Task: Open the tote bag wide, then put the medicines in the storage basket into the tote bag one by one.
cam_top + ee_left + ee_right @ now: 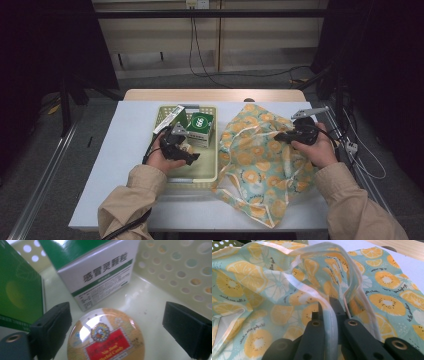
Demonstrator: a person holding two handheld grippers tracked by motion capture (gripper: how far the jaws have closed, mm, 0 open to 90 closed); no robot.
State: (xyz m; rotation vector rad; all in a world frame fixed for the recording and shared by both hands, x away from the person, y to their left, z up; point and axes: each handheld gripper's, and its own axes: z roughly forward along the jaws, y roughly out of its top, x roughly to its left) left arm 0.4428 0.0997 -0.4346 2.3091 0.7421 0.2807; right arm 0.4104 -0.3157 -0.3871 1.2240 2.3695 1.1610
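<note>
At the centre of the high view we see the left tool [187, 150] reaching into a pale yellow perforated basket [210, 172] on the white table [115, 165]. In the left tool's own view its jaws stand wide apart at lower left and lower right, with a round candy tin [106, 336] between them at bottom centre, its red label reading what looks like "Nin Jiom Herbal Candy"; we cannot tell whether either jaw touches it. Just above the tin stands a white-and-green medicine box [100, 272] with Chinese print, and a second green box [20, 290] fills the left edge.

Right of centre in the high view, the right tool [280, 136] rests on a teal cloth bag printed with orange slices [255, 165], which lies just beside the basket. In its own view, the right tool [327, 305] is clamped on the bag's pale strap [329, 325] at bottom centre.
</note>
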